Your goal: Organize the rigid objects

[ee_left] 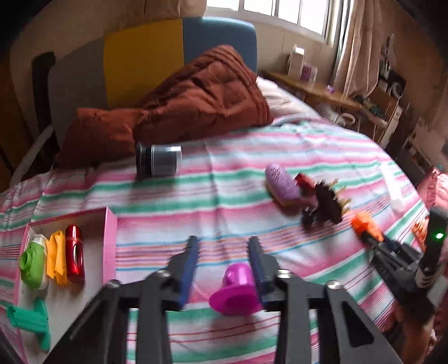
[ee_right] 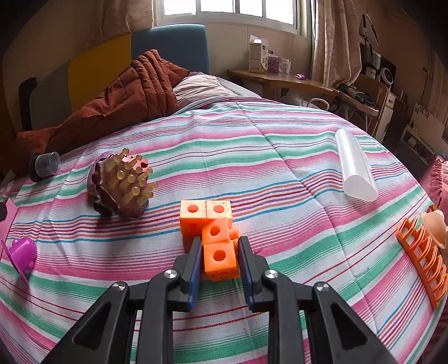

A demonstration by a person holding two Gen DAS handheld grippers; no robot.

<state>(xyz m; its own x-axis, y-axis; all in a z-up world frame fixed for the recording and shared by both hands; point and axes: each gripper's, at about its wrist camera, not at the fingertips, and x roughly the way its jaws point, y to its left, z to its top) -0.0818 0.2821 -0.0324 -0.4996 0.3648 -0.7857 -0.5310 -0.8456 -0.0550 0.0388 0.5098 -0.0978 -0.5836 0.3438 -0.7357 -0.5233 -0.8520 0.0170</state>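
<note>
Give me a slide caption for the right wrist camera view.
Right gripper clamps an orange cube chain on a striped bedspread, between a brown spiked brush and a clear tube.

A striped bedspread (ee_right: pixel 280 156) in pink, green and white lies under the right gripper (ee_right: pixel 219 239) and spreads away from it on all sides. Far ahead of the gripper and to its left, a rumpled brown quilt (ee_right: pixel 126 92) is heaped against a headboard (ee_right: pixel 170 44) with yellow and blue panels, and a pale pillow (ee_right: pixel 201 86) lies just right of the quilt. Straight ahead, past the bed, is a bright window (ee_right: pixel 229 8). Ahead and to the right a curtain (ee_right: pixel 333 42) hangs above a wooden bench (ee_right: pixel 282 81) that carries a white carton (ee_right: pixel 258 56) standing upright.
</note>
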